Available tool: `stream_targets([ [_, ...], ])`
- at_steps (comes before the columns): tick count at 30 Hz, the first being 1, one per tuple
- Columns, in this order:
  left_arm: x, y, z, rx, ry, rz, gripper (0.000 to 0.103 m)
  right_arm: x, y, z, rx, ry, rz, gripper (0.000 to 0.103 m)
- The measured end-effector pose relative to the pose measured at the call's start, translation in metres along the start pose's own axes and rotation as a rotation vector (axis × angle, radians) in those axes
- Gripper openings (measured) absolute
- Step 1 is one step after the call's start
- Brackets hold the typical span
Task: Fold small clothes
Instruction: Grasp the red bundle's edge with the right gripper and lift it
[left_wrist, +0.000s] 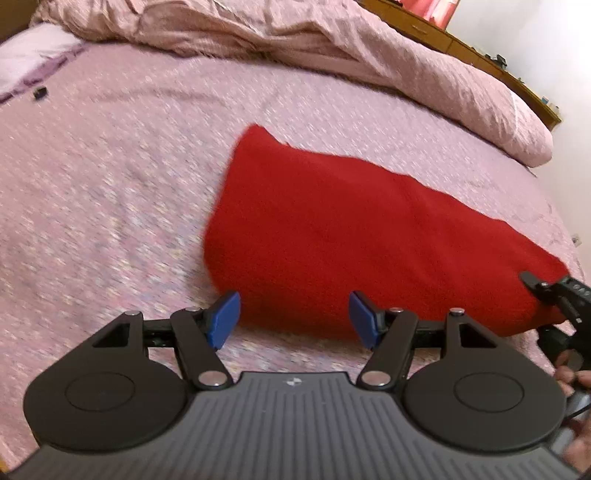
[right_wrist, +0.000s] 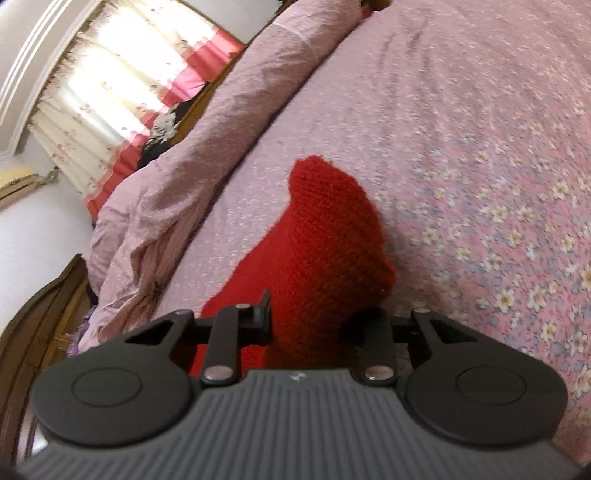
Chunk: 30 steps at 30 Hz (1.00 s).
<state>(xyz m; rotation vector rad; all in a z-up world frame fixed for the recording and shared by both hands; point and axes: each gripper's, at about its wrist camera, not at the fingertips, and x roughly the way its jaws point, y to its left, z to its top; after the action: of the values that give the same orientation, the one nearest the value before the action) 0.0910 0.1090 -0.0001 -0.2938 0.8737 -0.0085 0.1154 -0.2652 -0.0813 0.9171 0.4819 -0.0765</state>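
One red knitted cloth (left_wrist: 354, 236) lies flat on the bed (left_wrist: 110, 184), on a pink flowered bedspread, with a rumpled pink quilt (left_wrist: 332, 48) heaped along the far side. Left tongs (left_wrist: 294, 319) stand apart, blue pads (left_wrist: 224, 318) empty, just at the cloth's near edge. Right tongs (right_wrist: 306, 325) have red knit bunched between their fingers; whether they are clamped on it cannot be told. A small dark object (left_wrist: 40, 92) sits well apart.
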Motion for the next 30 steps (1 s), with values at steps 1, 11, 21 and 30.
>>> stream_targets([
  [1, -0.002, 0.002, 0.001, -0.001, -0.006, 0.014, 0.070, -0.001, 0.001, 0.002, 0.004, 0.001, 0.008, 0.032],
  [11, 0.006, 0.029, 0.014, 0.002, -0.023, 0.122, 0.071, -0.009, 0.045, 0.008, -0.231, -0.052, 0.056, 0.031],
  [21, 0.007, 0.045, 0.021, -0.024, -0.036, 0.158, 0.071, -0.020, 0.088, 0.007, -0.444, -0.090, 0.128, 0.030],
  [30, -0.004, 0.064, 0.024, -0.070, -0.059, 0.175, 0.071, -0.018, 0.133, 0.002, -0.534, -0.066, 0.232, 0.029],
])
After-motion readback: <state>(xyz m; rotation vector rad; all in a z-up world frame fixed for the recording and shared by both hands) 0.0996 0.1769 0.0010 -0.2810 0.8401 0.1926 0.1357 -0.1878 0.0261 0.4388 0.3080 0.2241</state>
